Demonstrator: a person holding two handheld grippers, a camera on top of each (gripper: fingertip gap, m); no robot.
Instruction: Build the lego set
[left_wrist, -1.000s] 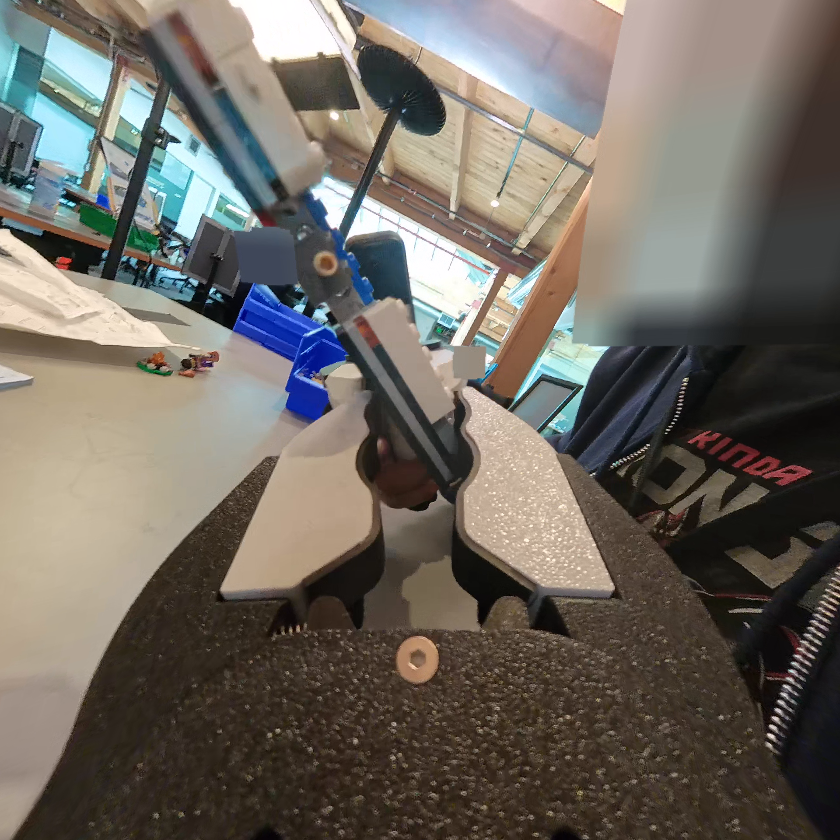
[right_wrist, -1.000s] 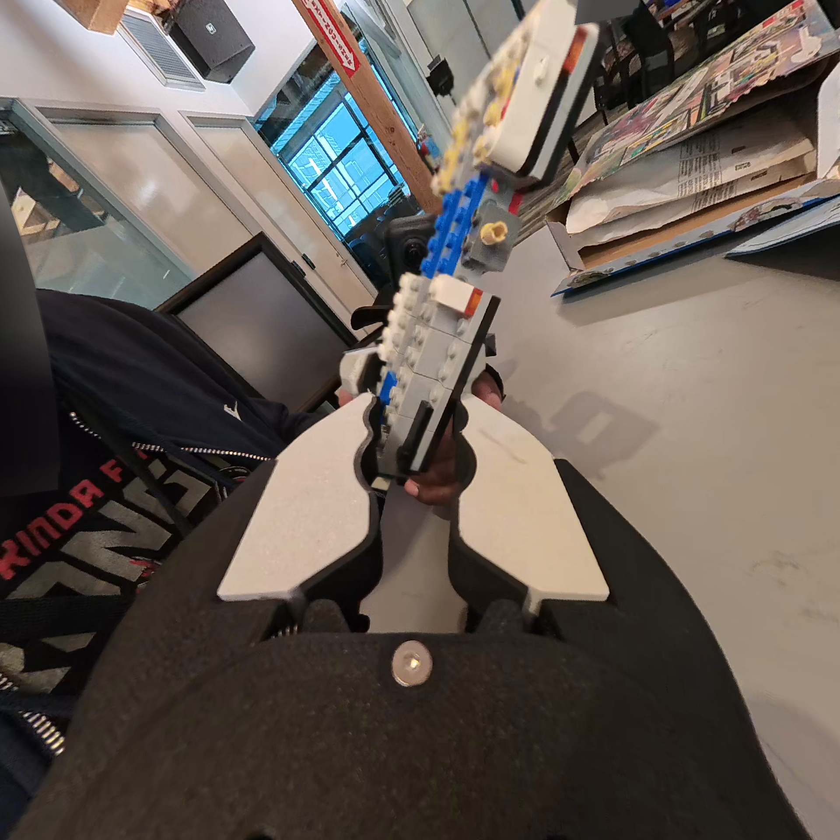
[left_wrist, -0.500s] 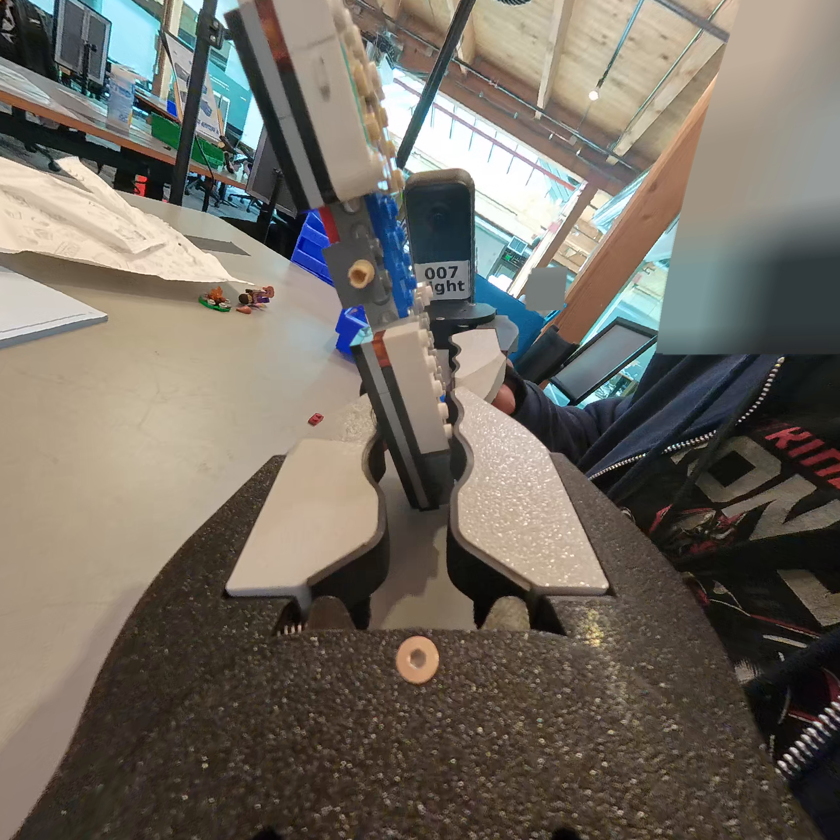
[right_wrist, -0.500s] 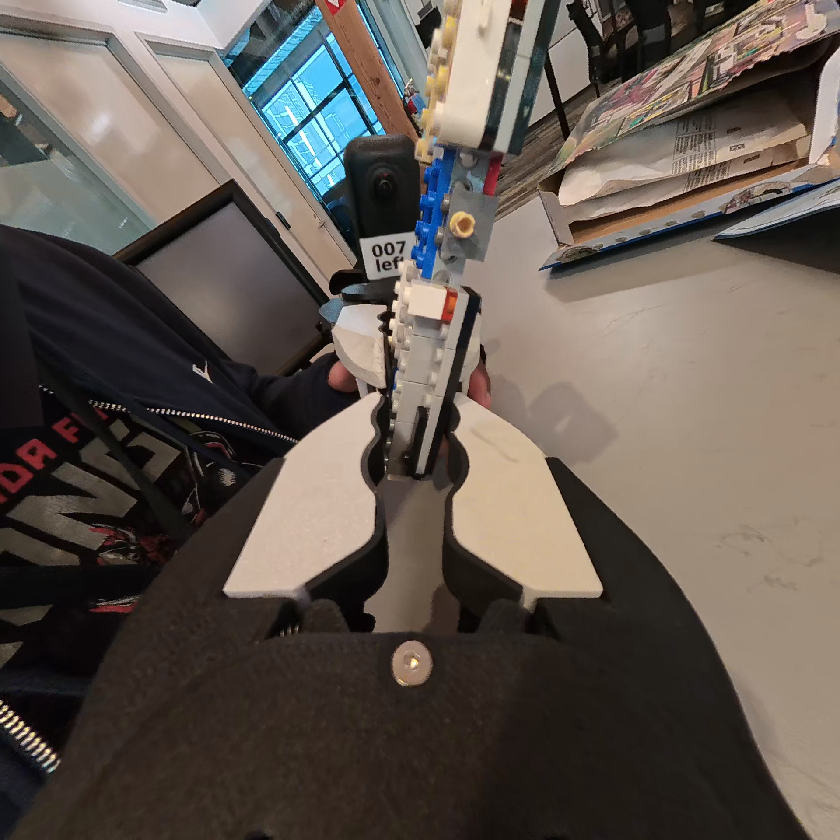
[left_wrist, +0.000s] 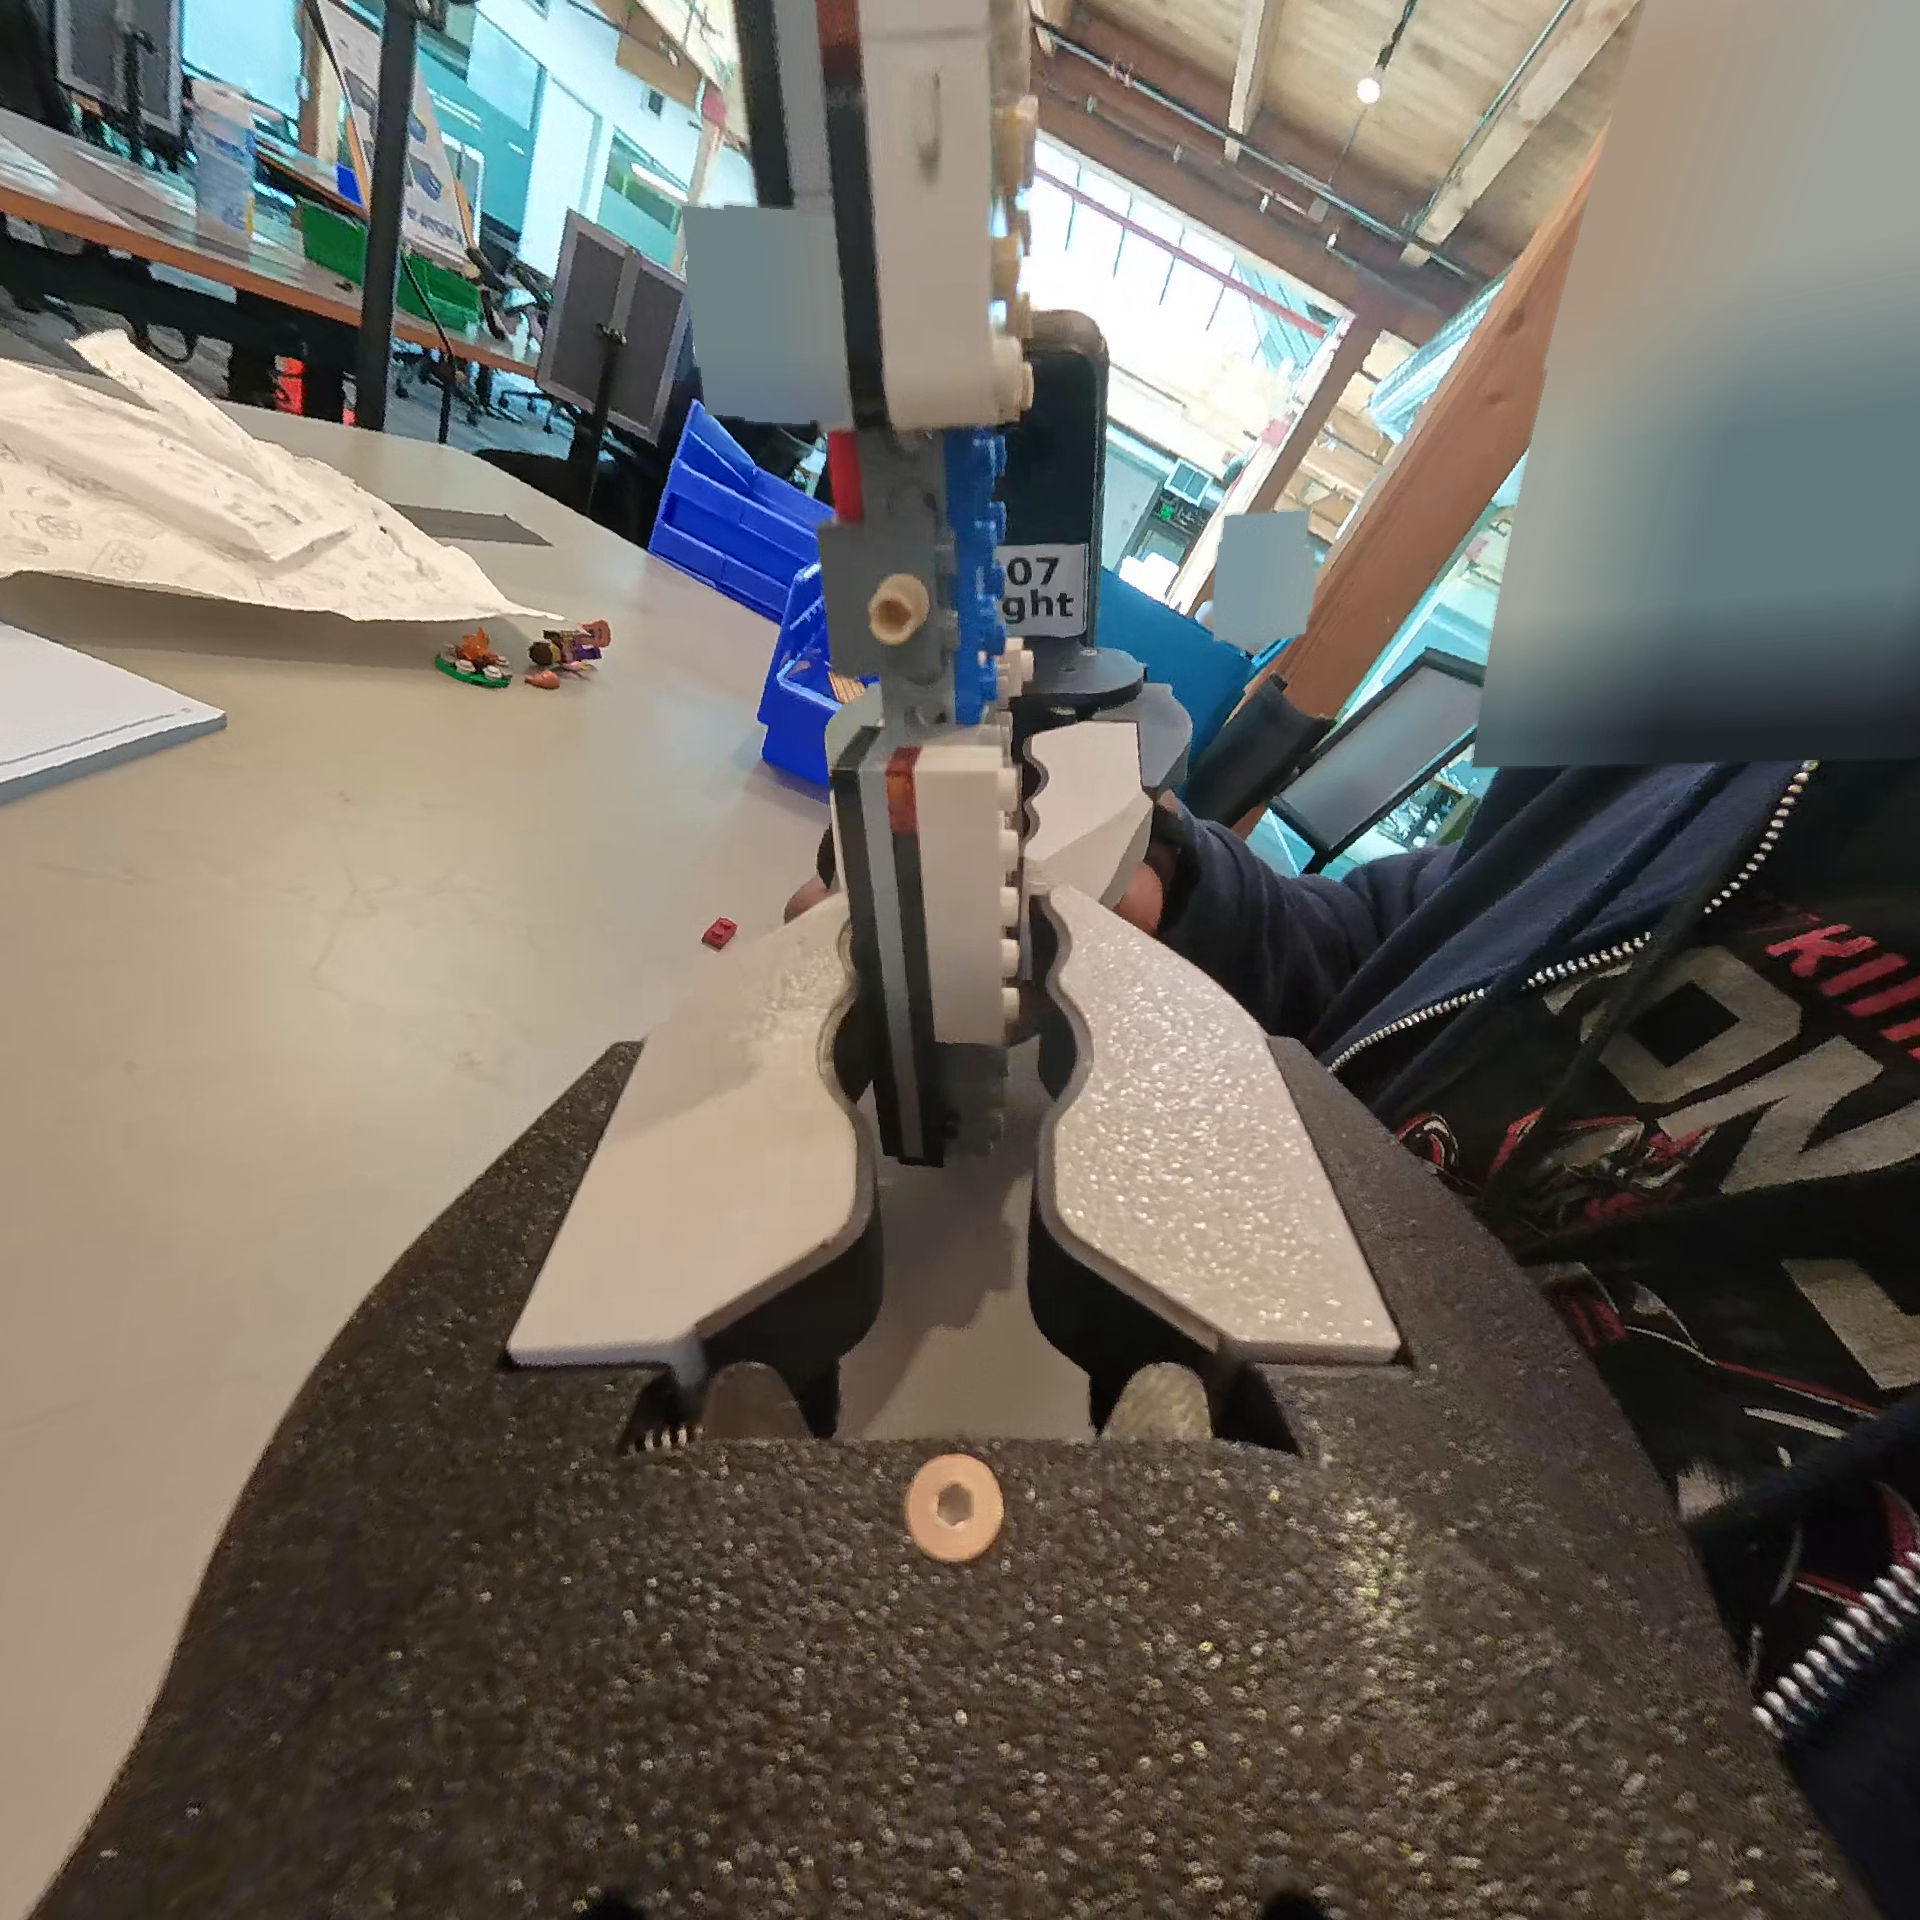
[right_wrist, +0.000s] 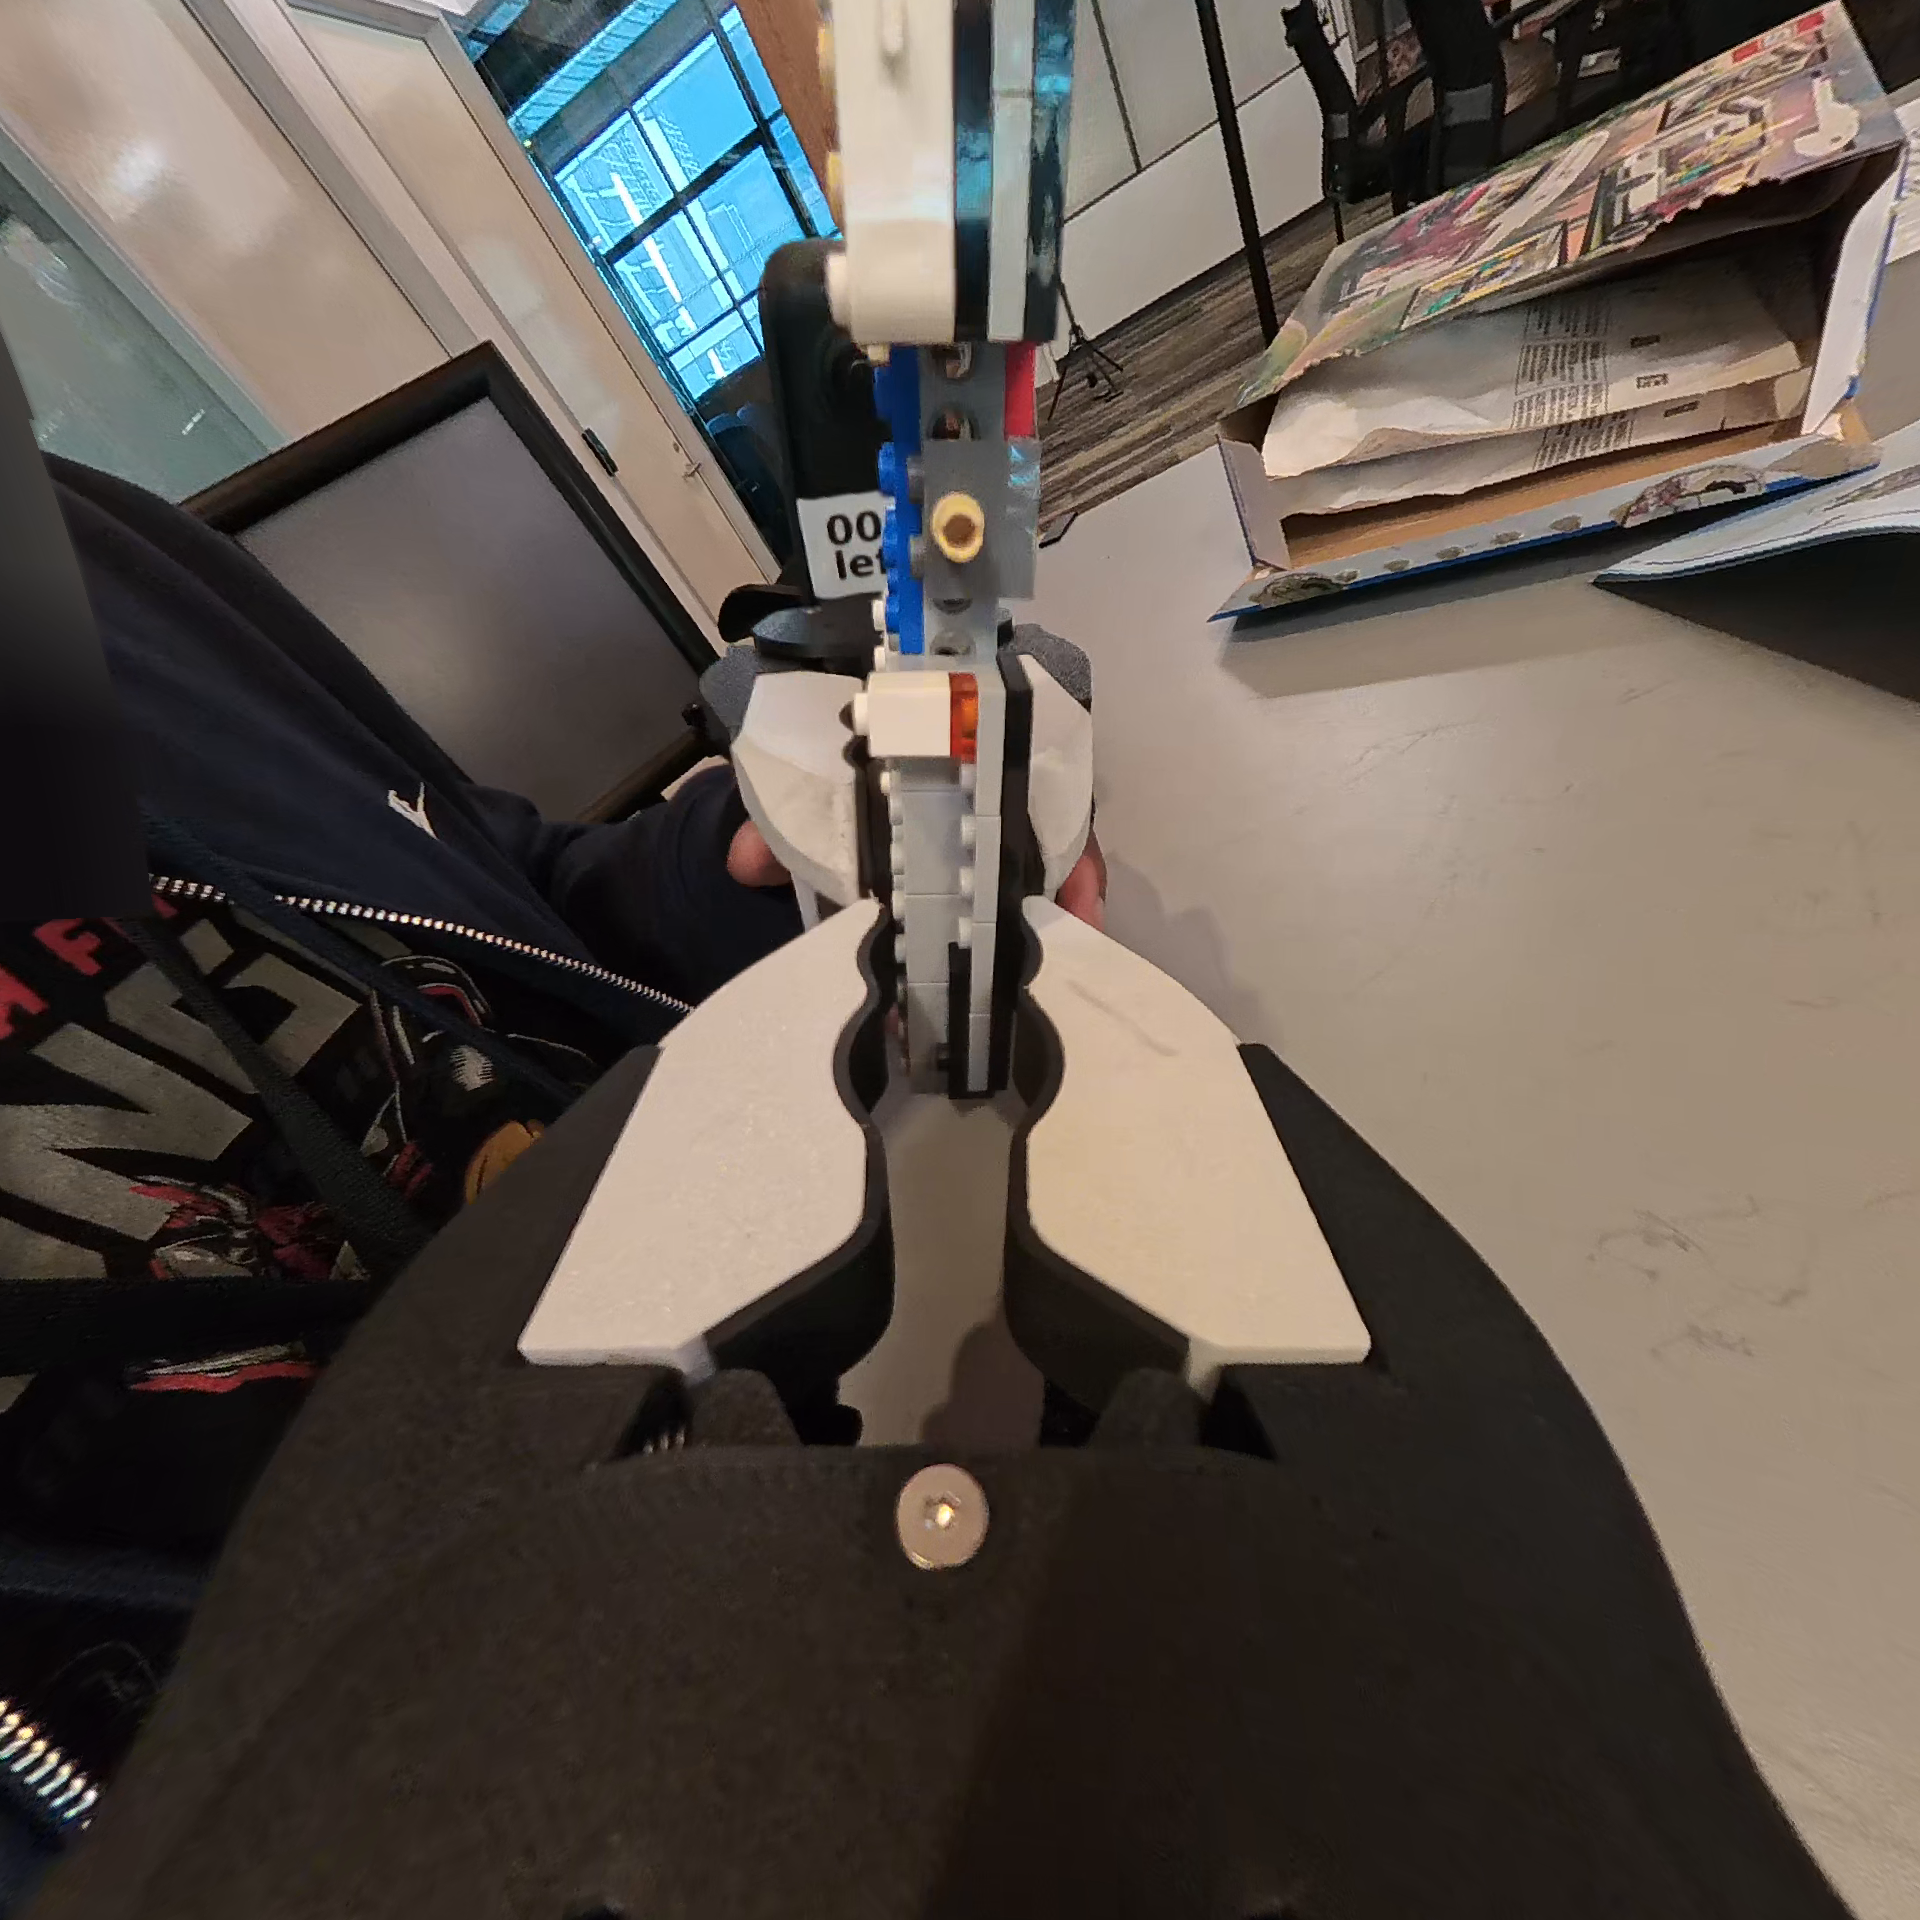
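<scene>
The left gripper (left_wrist: 940, 935) has its two fingers closed on the lower block of a brick model (left_wrist: 961, 883). One pad lies against the black back face of the model and the other against its studs. The right gripper (right_wrist: 951, 925) clamps the same lower block from the opposite side, with both pads flat on it. Its grey fingers (left_wrist: 1081, 800) show just behind the model in the left wrist view.

One second ago the model leaned strongly to one side and both pairs of jaws stood loose around it. Now it stands straight, and the right jaws have narrowed onto it.

The long axis of the model runs upright, from the block in the jaws, through a grey and blue joint with a tan pin (right_wrist: 958, 528), to a white slab that goes out of the top edge. The studs point toward the person's dark jacket (left_wrist: 1558, 935).

The model is held above the grey table (left_wrist: 312, 987). A small red piece (left_wrist: 719, 932) lies just beside the model, blue bins (left_wrist: 727, 520) are behind it, and paper sheets (left_wrist: 208, 499) and an open cardboard box (right_wrist: 1558, 416) lie well apart from it
</scene>
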